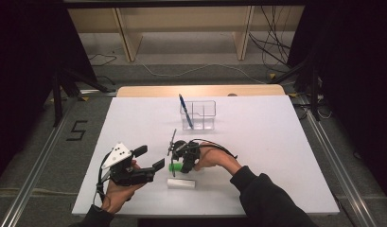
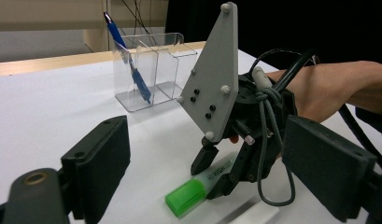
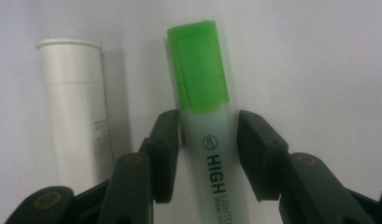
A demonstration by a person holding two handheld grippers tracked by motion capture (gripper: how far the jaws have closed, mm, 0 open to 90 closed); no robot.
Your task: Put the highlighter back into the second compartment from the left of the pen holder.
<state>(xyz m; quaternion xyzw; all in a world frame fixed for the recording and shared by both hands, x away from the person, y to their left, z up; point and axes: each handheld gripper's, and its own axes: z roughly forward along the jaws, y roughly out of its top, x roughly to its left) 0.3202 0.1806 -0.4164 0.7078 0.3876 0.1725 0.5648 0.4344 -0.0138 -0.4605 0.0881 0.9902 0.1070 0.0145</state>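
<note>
The right claw [image 3: 207,154] straddles a highlighter with a translucent white plastic barrel and a bright green cap [image 3: 202,116], which lies flat on the white worktop [image 1: 276,142]. The highlighter's long axis runs straight ahead between the jaws, in line with the way the claw points, with the cap out beyond the fingertips and the printed barrel between the pads. The jaws are partly open; the left pad is at the barrel, while on the right a thin gap seems to remain, so I judge the grip not yet firm. Just beside this claw, on its left and parallel to the highlighter, lies a white plastic cylindrical tube [image 3: 79,112], close enough that the left jaw sits in the gap between the two. The left claw [image 1: 151,158] hangs wide open and empty, near the highlighter's capped end, but the right claw is plainly nearer. Well beyond the right claw stands a clear plastic compartmented holder [image 1: 200,116] with a blue pen [image 1: 185,111] leaning in it.
</note>
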